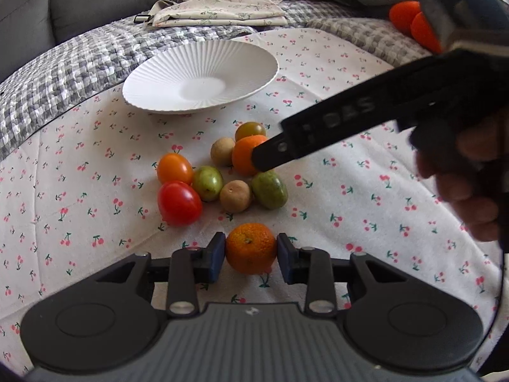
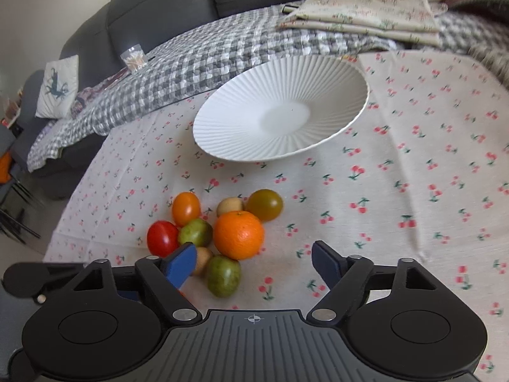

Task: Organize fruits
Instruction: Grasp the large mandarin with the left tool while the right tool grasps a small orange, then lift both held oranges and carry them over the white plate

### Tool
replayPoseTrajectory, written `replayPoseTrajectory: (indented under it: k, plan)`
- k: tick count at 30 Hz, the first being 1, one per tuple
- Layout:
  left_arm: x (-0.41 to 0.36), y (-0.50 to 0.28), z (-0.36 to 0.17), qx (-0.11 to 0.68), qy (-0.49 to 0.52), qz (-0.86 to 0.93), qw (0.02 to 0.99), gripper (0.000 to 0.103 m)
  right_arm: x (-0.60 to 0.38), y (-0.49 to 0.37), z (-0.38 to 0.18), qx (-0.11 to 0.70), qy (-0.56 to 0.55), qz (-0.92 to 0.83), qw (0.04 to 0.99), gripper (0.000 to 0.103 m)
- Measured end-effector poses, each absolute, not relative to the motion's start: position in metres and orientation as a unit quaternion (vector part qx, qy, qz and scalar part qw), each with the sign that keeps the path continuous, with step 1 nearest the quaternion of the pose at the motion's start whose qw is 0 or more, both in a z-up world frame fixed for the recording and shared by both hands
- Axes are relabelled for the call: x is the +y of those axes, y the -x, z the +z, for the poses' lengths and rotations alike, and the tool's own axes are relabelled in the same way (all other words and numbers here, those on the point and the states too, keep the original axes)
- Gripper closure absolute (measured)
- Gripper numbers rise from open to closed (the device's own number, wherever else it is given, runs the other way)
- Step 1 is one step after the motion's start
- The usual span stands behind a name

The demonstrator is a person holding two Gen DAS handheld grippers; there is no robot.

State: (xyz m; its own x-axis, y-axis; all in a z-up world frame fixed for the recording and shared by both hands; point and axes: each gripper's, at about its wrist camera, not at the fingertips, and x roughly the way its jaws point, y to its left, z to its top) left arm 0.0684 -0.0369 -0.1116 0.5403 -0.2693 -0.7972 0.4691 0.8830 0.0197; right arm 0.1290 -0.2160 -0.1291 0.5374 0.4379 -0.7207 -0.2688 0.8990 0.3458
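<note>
The grey sofa (image 2: 159, 6) filled the back of the scene, with a grey-and-white checked blanket (image 2: 197, 51) draped over it and folded floral cloths (image 1: 222, 6) piled on top; in front lay the cherry-print cloth (image 1: 334, 73), spread wide under everything that mattered. On it, toward the sofa, sat the white ribbed plate (image 2: 241, 133), bare inside, well apart from the fruit cluster.

The right gripper (image 2: 254, 259) hung over the near edge of the cluster, jaws spread wide, nothing between them (in the left wrist view its black body crossed in from the right, tip in front of an orange); the left gripper (image 1: 251, 253) sat low on the cloth, its blue pads (image 1: 216, 253) closed against both sides of a mandarin (image 1: 251, 248), just nearer the camera than the pile.

In the pile itself: the big orange (image 2: 238, 235) at the centre; a dark olive tomato (image 2: 264, 204) touching it on the plate side; a green oval fruit (image 2: 223, 275) on the near side; a red tomato (image 2: 162, 238) and an orange tomato (image 2: 186, 208) on the left; a green tomato (image 2: 195, 232) between those and the big orange; smallest of all, two tan round fruits (image 1: 235, 195), one beside the olive tomato, one next to the green oval fruit.
</note>
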Motion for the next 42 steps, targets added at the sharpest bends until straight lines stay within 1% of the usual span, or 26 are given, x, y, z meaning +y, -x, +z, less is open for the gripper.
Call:
replayPoseTrajectory:
  k: [4, 8, 10, 11, 12, 13, 14, 31, 38, 42]
  plan:
    - [-0.036, -0.065, -0.105, 0.422, -0.122, -0.215, 0.872, 0.07, -0.22, -0.141, -0.141, 0.451, -0.15, 0.207, 0.855, 0.035]
    - [-0.033, -0.067, -0.1, 0.416, -0.126, -0.208, 0.876, 0.07, -0.214, -0.146, -0.145, 0.446, -0.151, 0.212, 0.856, 0.038]
    - [-0.031, -0.068, -0.098, 0.413, -0.127, -0.203, 0.879, 0.07, -0.211, -0.149, -0.146, 0.444, -0.152, 0.217, 0.856, 0.042]
    - [-0.03, -0.069, -0.096, 0.412, -0.127, -0.201, 0.88, 0.07, -0.209, -0.151, -0.147, 0.442, -0.15, 0.22, 0.857, 0.045]
    - [-0.029, -0.07, -0.095, 0.411, -0.126, -0.199, 0.881, 0.07, -0.207, -0.152, -0.148, 0.44, -0.144, 0.222, 0.858, 0.052]
    - [-0.028, -0.071, -0.095, 0.411, -0.127, -0.196, 0.881, 0.07, -0.204, -0.153, -0.149, 0.439, -0.135, 0.224, 0.86, 0.062]
    - [-0.027, -0.071, -0.094, 0.411, -0.129, -0.191, 0.882, 0.07, -0.203, -0.154, -0.149, 0.436, -0.129, 0.229, 0.861, 0.064]
    - [-0.013, -0.091, -0.08, 0.392, -0.115, -0.15, 0.901, 0.07, -0.231, -0.145, -0.127, 0.414, -0.12, 0.234, 0.871, 0.064]
    - [-0.01, -0.118, -0.065, 0.363, -0.093, -0.133, 0.918, 0.07, -0.242, -0.146, -0.118, 0.402, -0.113, 0.222, 0.881, 0.064]
    - [-0.013, -0.138, -0.063, 0.36, -0.076, -0.128, 0.921, 0.07, -0.25, -0.142, -0.109, 0.382, -0.093, 0.209, 0.895, 0.064]
